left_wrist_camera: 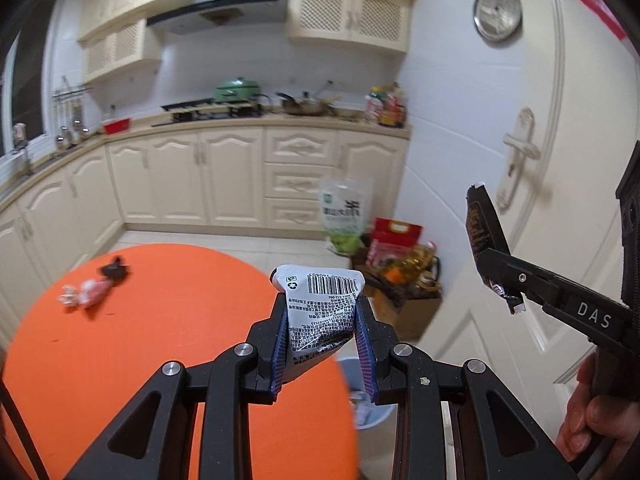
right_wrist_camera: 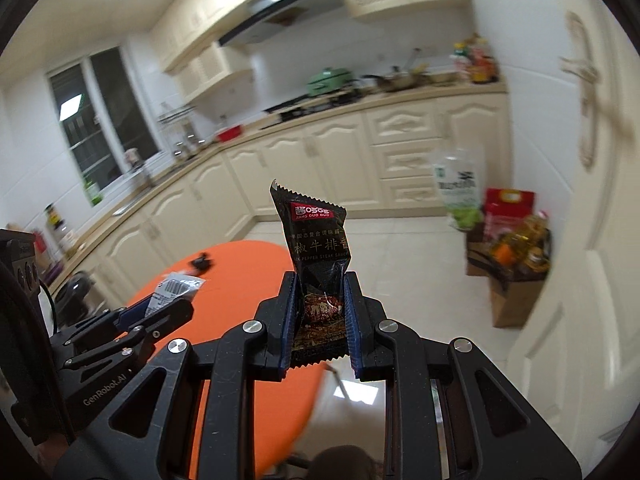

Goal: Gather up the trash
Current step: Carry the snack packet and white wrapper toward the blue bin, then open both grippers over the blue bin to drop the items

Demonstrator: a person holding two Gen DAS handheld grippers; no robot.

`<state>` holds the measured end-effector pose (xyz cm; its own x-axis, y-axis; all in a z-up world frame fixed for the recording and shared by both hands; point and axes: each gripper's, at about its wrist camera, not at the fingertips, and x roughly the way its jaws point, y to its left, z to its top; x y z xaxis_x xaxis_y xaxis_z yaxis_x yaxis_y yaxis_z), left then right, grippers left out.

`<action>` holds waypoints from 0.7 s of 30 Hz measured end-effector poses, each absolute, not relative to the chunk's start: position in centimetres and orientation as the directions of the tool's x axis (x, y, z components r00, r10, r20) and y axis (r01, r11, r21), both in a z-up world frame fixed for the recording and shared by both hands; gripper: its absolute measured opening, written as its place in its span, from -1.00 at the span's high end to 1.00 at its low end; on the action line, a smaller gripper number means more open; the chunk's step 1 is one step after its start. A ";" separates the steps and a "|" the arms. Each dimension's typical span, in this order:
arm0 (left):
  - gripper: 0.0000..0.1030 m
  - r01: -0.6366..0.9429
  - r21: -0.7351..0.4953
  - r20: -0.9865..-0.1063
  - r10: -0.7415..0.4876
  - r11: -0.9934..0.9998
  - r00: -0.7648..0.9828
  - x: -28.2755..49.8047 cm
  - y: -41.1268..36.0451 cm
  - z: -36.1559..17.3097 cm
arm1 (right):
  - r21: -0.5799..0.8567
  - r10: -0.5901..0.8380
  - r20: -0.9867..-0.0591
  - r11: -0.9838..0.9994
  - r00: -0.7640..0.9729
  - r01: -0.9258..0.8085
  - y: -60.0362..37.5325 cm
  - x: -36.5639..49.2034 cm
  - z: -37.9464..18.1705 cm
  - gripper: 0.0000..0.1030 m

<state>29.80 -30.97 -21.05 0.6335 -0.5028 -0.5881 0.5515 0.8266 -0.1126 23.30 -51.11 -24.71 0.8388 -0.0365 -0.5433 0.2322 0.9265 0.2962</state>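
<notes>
My left gripper [left_wrist_camera: 323, 312] is shut on a white wrapper [left_wrist_camera: 320, 312] with a barcode, held up over the right edge of the orange round table [left_wrist_camera: 160, 340]. My right gripper [right_wrist_camera: 319, 292] is shut on a black sauce packet [right_wrist_camera: 316, 248], held upright in the air; it also shows in the left wrist view [left_wrist_camera: 482, 236]. A pink-white wrapper [left_wrist_camera: 86, 292] and a small dark scrap [left_wrist_camera: 114, 269] lie on the far left part of the table. A pale blue trash bin [left_wrist_camera: 366, 392] stands on the floor below my left gripper, partly hidden.
Cream kitchen cabinets [left_wrist_camera: 224, 176] run along the back and left. A cardboard box with groceries [left_wrist_camera: 404, 284] and a rice bag [left_wrist_camera: 344, 212] stand on the floor by a white door [left_wrist_camera: 560, 160]. Tiled floor lies between table and cabinets.
</notes>
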 end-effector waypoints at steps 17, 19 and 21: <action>0.48 0.617 -0.146 -0.824 -0.440 0.773 0.357 44.7 -48.6 -30.4 | 0.401 0.008 -0.758 0.795 0.652 0.456 -65.8 28.0 -41.6 0.59; 0.48 0.613 -0.144 -0.845 -0.419 0.777 0.332 46.4 -50.5 -31.6 | 0.413 0.030 -0.776 0.779 0.631 0.472 -66.9 28.7 -44.0 0.59; 0.48 0.611 -0.137 -0.865 -0.395 0.780 0.310 48.9 -52.8 -32.3 | 0.422 0.048 -0.788 0.767 0.614 0.482 -67.5 29.2 -45.8 0.59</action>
